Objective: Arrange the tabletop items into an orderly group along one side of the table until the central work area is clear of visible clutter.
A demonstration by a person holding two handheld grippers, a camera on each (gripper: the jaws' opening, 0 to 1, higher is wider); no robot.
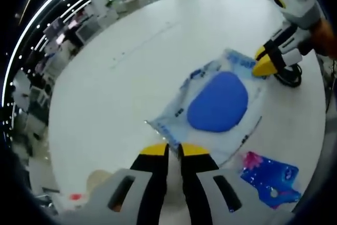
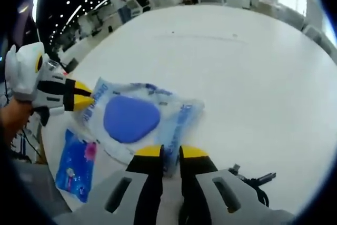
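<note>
Left tongs (image 1: 174,150) and right tongs (image 2: 170,153) at wipes pack (image 1: 217,103) opposite edges.

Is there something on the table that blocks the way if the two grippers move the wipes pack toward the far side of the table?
Nothing visible does. Both grippers, left and right, already pinch opposite ends of the wipes pack. The table beyond it looks bare. The small blue packet lies beside the pack on the near side, and a black cable by the right gripper.

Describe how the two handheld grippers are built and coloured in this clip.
Both match: the left gripper and right gripper each have two black jaws with yellow tips rising from a light grey body with slotted openings. Seen from outside, the body is white with a yellow mark.
</note>
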